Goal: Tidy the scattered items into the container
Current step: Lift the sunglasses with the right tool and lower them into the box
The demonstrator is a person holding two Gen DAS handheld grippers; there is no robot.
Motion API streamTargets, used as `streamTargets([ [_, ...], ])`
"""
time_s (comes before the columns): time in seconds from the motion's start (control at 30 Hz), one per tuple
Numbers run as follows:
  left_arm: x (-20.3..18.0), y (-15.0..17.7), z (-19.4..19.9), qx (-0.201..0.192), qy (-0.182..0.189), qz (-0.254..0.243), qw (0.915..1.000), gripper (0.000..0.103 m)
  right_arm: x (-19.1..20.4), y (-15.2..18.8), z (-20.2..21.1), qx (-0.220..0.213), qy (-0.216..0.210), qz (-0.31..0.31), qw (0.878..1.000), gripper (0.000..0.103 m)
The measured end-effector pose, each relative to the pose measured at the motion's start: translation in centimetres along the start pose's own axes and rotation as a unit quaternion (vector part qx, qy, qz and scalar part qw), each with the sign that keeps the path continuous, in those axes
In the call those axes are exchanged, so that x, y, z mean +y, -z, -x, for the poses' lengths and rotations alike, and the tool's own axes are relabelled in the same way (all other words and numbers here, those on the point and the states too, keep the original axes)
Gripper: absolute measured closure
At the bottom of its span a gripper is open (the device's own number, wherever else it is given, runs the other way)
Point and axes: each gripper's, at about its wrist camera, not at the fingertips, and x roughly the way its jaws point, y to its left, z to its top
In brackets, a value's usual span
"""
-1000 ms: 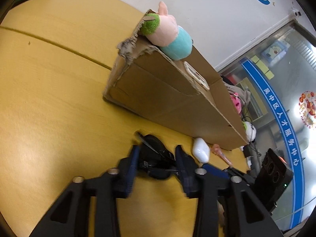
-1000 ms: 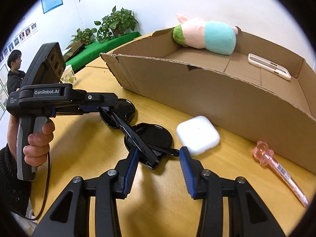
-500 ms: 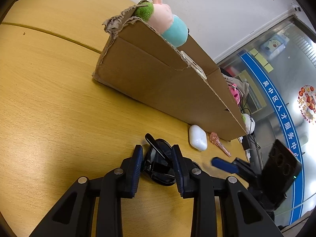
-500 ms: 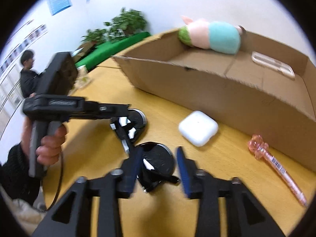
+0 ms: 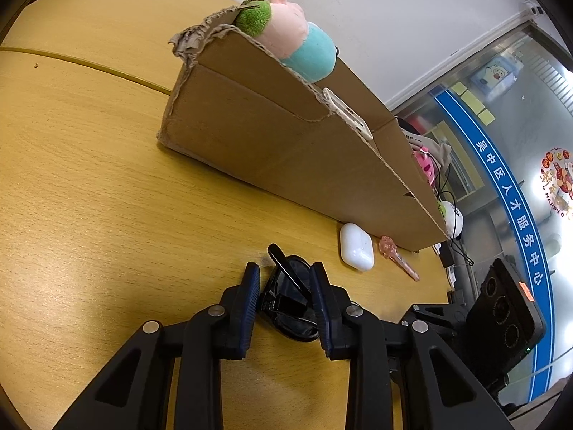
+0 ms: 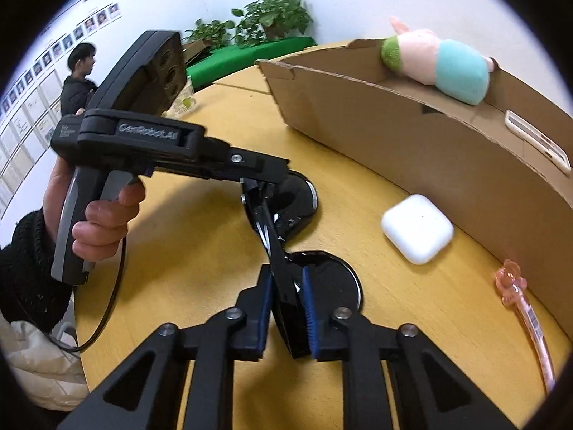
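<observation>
Black sunglasses [image 5: 290, 288] lie on the yellow table in front of the cardboard box [image 5: 286, 143]. My left gripper [image 5: 284, 267] is shut on them, its blue pads against one lens [image 6: 297, 193]. My right gripper [image 6: 286, 270] has its jaws closing, and the pads press on the glasses' temple arm beside the near lens [image 6: 336, 279]. A white earbud case [image 6: 417, 227] and a pink pen [image 6: 519, 297] lie by the box wall [image 6: 412, 136]. Inside the box are a plush toy [image 6: 440, 61] and a white phone [image 6: 537, 139].
A hand [image 6: 104, 222] in a dark sleeve holds the left gripper's handle. A person [image 6: 78, 79] stands far off by a wall of papers, with potted plants [image 6: 268, 18] behind the table. The table's right edge drops off past the pen [image 5: 397, 258].
The right gripper's jaws widened, then came in onto the temple arm, and the gripper rolled a little. The left gripper's pads narrowed slightly around the sunglasses.
</observation>
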Motion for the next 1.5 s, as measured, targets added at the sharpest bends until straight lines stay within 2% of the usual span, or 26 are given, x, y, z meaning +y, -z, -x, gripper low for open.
streamTargets([
  [0.13,-0.3,-0.6,0.5,-0.002,0.001,0.002,1.0000,0.082,0.4,-0.3,0.9,-0.009,-0.003,0.010,1.000,0.094],
  [0.4,-2.7,-2.9,1.8,-0.005,0.014,-0.016,0.9998,0.082,0.3,-1.6,4.3,-0.033,-0.001,0.017,0.999,0.095],
  [0.57,-5.9,-5.3,3.5,-0.023,0.026,-0.045,0.9984,0.082,0.0,-3.1,7.3,-0.061,0.007,0.022,0.998,0.095],
  [0.77,-10.9,-10.6,5.0,-0.050,0.033,-0.104,0.9928,0.082,-0.8,-7.1,11.0,-0.100,0.040,0.049,0.993,0.095],
  [0.9,-13.3,-15.2,5.1,-0.062,0.031,-0.137,0.9881,0.083,-2.7,-10.9,12.7,-0.115,0.066,0.075,0.988,0.095],
  [0.97,-13.7,-17.5,4.4,-0.063,0.023,-0.148,0.9868,0.103,-3.9,-12.8,13.1,-0.120,0.074,0.086,0.986,0.095],
  [1.03,-13.5,-19.3,3.3,-0.050,0.033,-0.142,0.9880,0.103,-5.2,-14.8,13.2,-0.122,0.073,0.096,0.985,0.095],
  [1.13,-12.7,-21.3,1.5,-0.045,0.011,-0.137,0.9895,0.103,-6.9,-17.2,12.4,-0.120,0.064,0.106,0.985,0.096],
  [1.23,-11.0,-22.5,-0.6,-0.033,-0.010,-0.115,0.9927,0.103,-8.7,-19.1,9.7,-0.088,0.061,0.128,0.986,0.096],
  [1.33,-8.8,-22.8,-2.6,-0.018,-0.033,-0.099,0.9944,0.103,-10.8,-19.9,6.1,-0.052,0.056,0.137,0.988,0.096],
  [1.5,-5.7,-23.9,-5.2,-0.002,-0.070,-0.081,0.9943,0.103,-13.1,-20.6,1.4,-0.019,0.045,0.154,0.987,0.096],
])
